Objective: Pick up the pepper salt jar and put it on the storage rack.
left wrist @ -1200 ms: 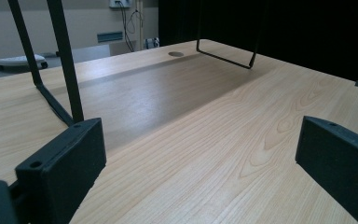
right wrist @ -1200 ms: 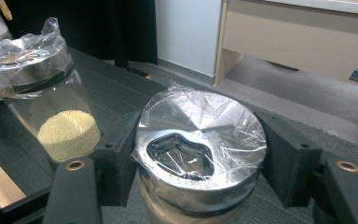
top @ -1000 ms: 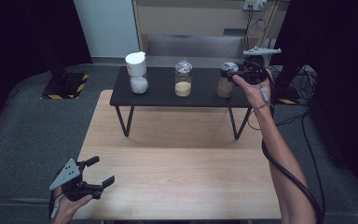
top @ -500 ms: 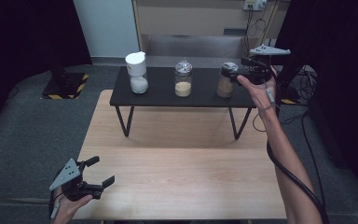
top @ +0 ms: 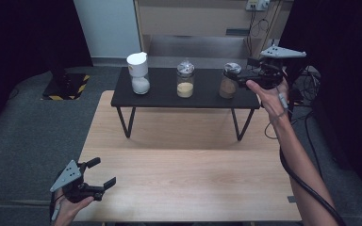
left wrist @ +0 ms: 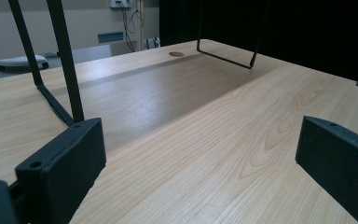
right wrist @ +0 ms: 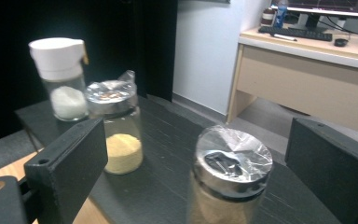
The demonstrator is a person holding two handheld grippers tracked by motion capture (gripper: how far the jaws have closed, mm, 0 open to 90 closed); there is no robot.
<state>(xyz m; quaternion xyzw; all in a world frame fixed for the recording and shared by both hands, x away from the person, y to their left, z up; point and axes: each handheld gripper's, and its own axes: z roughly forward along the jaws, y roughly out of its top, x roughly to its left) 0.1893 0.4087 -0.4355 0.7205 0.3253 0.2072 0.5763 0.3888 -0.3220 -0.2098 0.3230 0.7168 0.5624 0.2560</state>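
Note:
Three jars stand in a row on a low black shelf (top: 202,96): a white-capped one with white grains (top: 138,73), a foil-topped one with yellow powder (top: 185,80) and a foil-topped one with brown contents (top: 228,81). My right gripper (top: 244,70) hovers just right of the brown jar (right wrist: 230,177). Its jaws have just been opening and now stand wide, with the jar in front of them and untouched. My left gripper (top: 102,172) rests open near the wooden table's (top: 193,165) front left corner, nothing between its jaws (left wrist: 200,154).
The shelf stands on thin black wire legs (left wrist: 65,60) at the table's far side. A desk (right wrist: 307,70) and a white wall lie beyond. The grey floor (top: 28,136) surrounds the table, and cables (top: 306,117) trail at the right.
My right gripper has opened, let go of the brown jar and drawn back to the right. The jar stays upright on the shelf. The left gripper has not moved.

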